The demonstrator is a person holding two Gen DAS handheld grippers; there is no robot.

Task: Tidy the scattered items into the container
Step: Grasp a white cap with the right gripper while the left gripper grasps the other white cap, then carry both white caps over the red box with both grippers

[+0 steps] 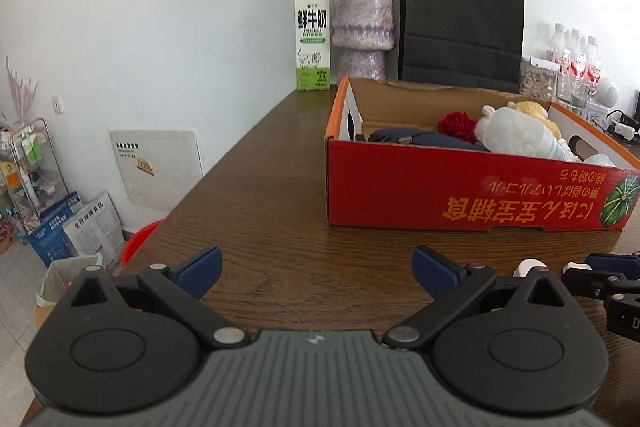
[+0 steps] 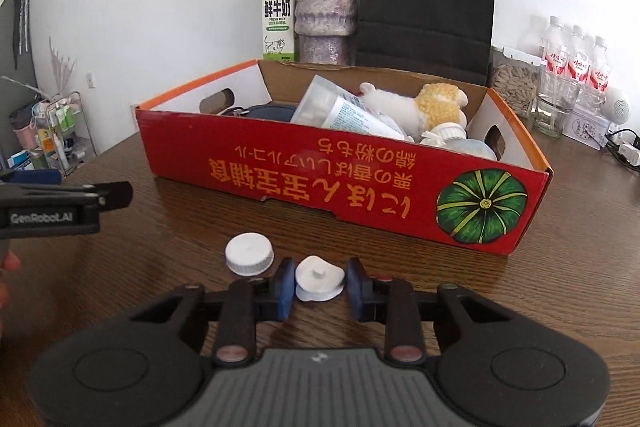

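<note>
A small white plastic piece (image 2: 318, 277) lies on the brown table just in front of the red cardboard box (image 2: 320, 183). My right gripper (image 2: 320, 285) is shut on it, a blue pad against each side. A white screw cap (image 2: 249, 253) sits loose on the table just left of it. In the box are a plush sheep (image 2: 424, 103), a white tube (image 2: 352, 115), a dark blue pouch (image 2: 272, 111) and a red rose (image 1: 456, 125). My left gripper (image 1: 316, 267) hovers open over bare table, left of the box (image 1: 460, 195), with nothing between its fingers.
Behind the box stand a milk carton (image 1: 313, 39), a purple vase of dried flowers (image 1: 362, 27) and a black paper bag (image 1: 462, 23). Water bottles (image 2: 576, 63), a jar (image 2: 514, 83) and a glass (image 2: 556, 115) crowd the back right. The table edge (image 1: 192, 195) drops off at left.
</note>
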